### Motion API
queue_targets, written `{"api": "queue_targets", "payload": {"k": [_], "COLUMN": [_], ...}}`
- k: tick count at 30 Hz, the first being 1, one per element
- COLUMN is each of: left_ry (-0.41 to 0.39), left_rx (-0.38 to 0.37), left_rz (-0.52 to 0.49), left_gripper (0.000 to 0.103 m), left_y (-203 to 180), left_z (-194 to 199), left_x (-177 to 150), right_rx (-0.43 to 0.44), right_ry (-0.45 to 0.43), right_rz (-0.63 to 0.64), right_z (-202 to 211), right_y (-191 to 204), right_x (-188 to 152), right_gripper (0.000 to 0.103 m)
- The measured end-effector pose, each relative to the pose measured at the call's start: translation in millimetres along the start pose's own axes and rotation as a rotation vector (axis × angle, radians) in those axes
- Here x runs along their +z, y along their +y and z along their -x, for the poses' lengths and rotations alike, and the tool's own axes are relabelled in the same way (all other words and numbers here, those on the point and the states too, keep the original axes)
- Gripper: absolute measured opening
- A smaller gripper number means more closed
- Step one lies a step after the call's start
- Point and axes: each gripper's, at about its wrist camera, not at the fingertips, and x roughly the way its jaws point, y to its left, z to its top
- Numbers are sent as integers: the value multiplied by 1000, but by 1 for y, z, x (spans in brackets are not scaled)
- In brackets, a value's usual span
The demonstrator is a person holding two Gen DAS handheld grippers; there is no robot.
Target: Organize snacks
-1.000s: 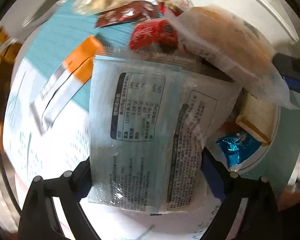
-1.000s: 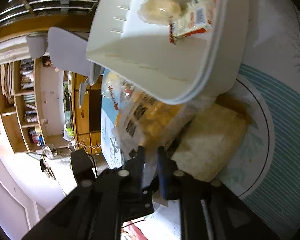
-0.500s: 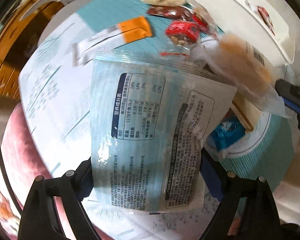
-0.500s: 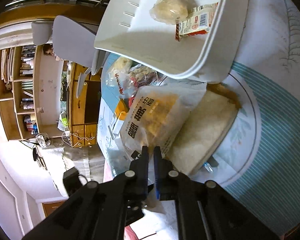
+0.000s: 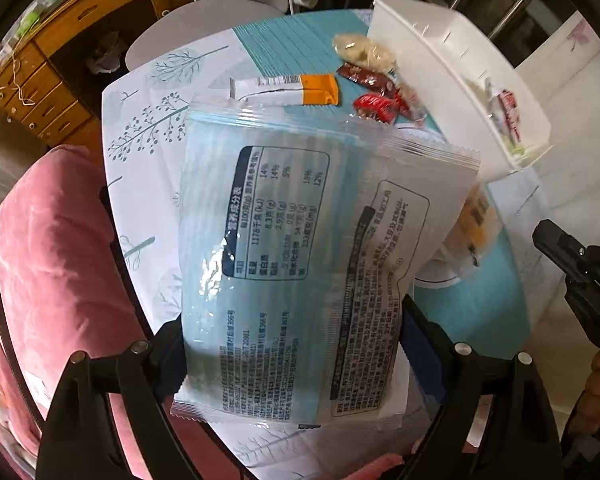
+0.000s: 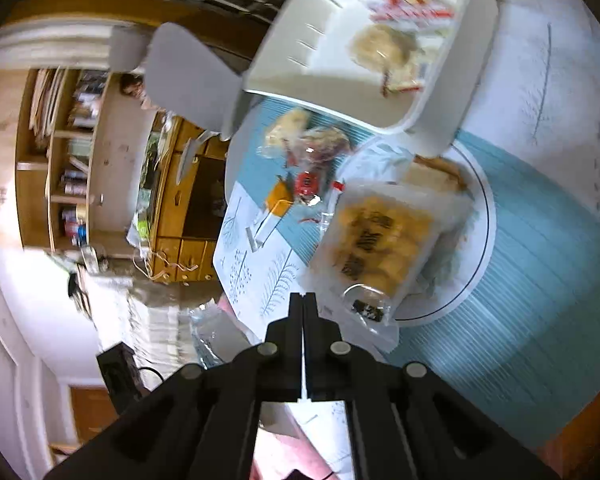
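Observation:
My left gripper (image 5: 292, 344) is shut on a large pale-blue snack bag (image 5: 300, 264) with a printed nutrition table and holds it above the table. A white bin (image 5: 452, 80) with a few snacks stands at the far right; it also shows in the right wrist view (image 6: 380, 60). My right gripper (image 6: 303, 300) is shut and empty, just off the edge of a clear bag of yellow biscuits (image 6: 376, 240) that lies on the table. An orange-and-white bar (image 5: 288, 90), red candies (image 5: 376, 104) and a beige snack (image 5: 360, 52) lie loose.
The table has a white tree-print and teal striped cloth (image 5: 148, 128). A pink cushion (image 5: 56, 260) is at the near left. A grey chair (image 6: 188, 76) and wooden cabinets (image 5: 40, 64) stand beyond the table. The right gripper's body shows in the left wrist view (image 5: 580, 276).
My left gripper has lifted and pulled back with the blue bag. My right gripper has let go of the biscuit bag, closed fully and drawn back from it.

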Motion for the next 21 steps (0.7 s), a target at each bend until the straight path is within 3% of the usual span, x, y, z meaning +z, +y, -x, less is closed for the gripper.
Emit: {"api": "queue_targets", "payload": {"k": [5, 11, 13, 15, 19, 21], "left_ry": [-1, 10, 14, 16, 20, 16], "left_rx": [-35, -42, -41, -30, -16, -1], "left_rz": [20, -20, -31, -39, -33, -47], "left_gripper": [90, 90, 90, 90, 90, 90], "left_y": [-6, -18, -21, -23, -22, -23], "left_z": [9, 22, 22, 24, 27, 29], "left_x": [-4, -16, -18, -18, -17, -15], "right_rx": [-95, -163, -176, -171, -200, -226], "right_ry": [24, 70, 83, 92, 93, 97], "right_rz": [12, -105, -146, -191, -216, -222], "right_z": [10, 4, -1, -6, -18, -26], "right_y": [2, -21, -28, -33, -31, -26], "right_x": [-6, -5, -3, 2, 15, 24], "right_gripper": [0, 6, 16, 41, 60, 77]}}
